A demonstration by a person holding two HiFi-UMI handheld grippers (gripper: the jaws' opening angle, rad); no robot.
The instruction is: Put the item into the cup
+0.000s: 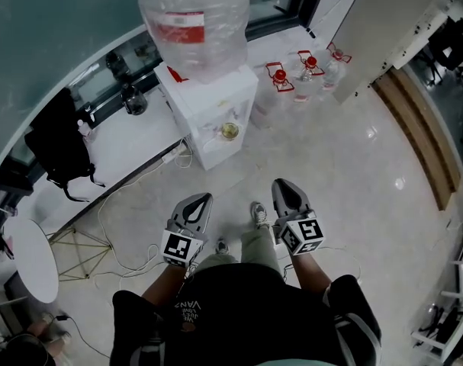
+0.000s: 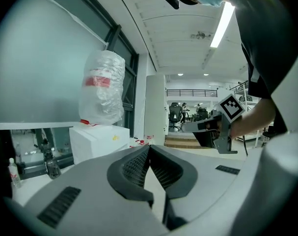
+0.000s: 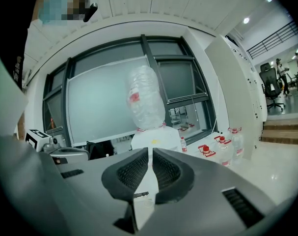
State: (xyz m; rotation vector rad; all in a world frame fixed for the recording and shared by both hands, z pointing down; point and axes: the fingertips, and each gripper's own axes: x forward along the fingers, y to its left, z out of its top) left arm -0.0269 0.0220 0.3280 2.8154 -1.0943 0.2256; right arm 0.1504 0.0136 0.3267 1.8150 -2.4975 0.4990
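Note:
A white water dispenser [image 1: 216,113] with a large clear bottle [image 1: 193,21] on top stands ahead of me on the floor. A small cup [image 1: 229,131] with something yellowish in it sits in the dispenser's niche. My left gripper [image 1: 205,198] and right gripper [image 1: 280,183] are held side by side at waist height, pointing at the dispenser and well short of it. Both are shut and hold nothing. In the left gripper view the left gripper [image 2: 149,147] has its tips together. In the right gripper view only a thin slit shows at the right gripper [image 3: 150,151]. I cannot see any loose item.
Several red-capped water bottles [image 1: 303,71] stand on the floor to the right of the dispenser. A black bag [image 1: 59,143] lies on the white window ledge [image 1: 132,147] at left. A round white table [image 1: 29,258] and loose cables [image 1: 132,258] are at lower left.

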